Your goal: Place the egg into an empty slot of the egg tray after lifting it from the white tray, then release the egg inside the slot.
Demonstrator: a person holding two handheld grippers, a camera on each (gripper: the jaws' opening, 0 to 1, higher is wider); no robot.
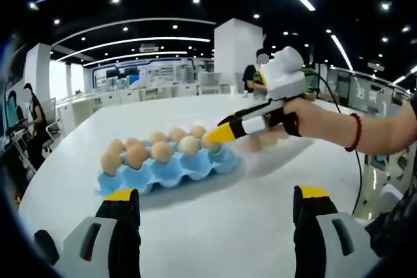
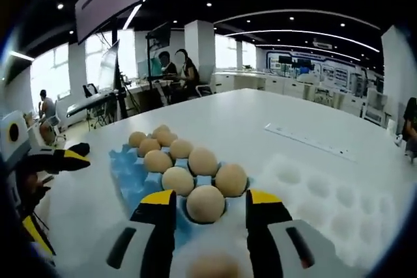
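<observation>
In the left gripper view, the left gripper (image 1: 215,203) hangs with jaws apart before the egg tray (image 1: 166,170). The right gripper (image 2: 210,208), jaws spread, straddles an egg (image 2: 205,204) seated in the tray's near slot; the white tray (image 2: 326,203) lies right.

On the table (image 2: 273,112) the egg tray (image 2: 130,174) lies left of the white tray (image 2: 326,193) — just beside it; an egg (image 2: 205,203) sits in its near-end slot, between the right gripper's (image 2: 210,208) jaws.

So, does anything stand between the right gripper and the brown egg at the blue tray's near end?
Nothing visible does: the open jaws of the right gripper flank the brown egg in the blue egg tray.
</observation>
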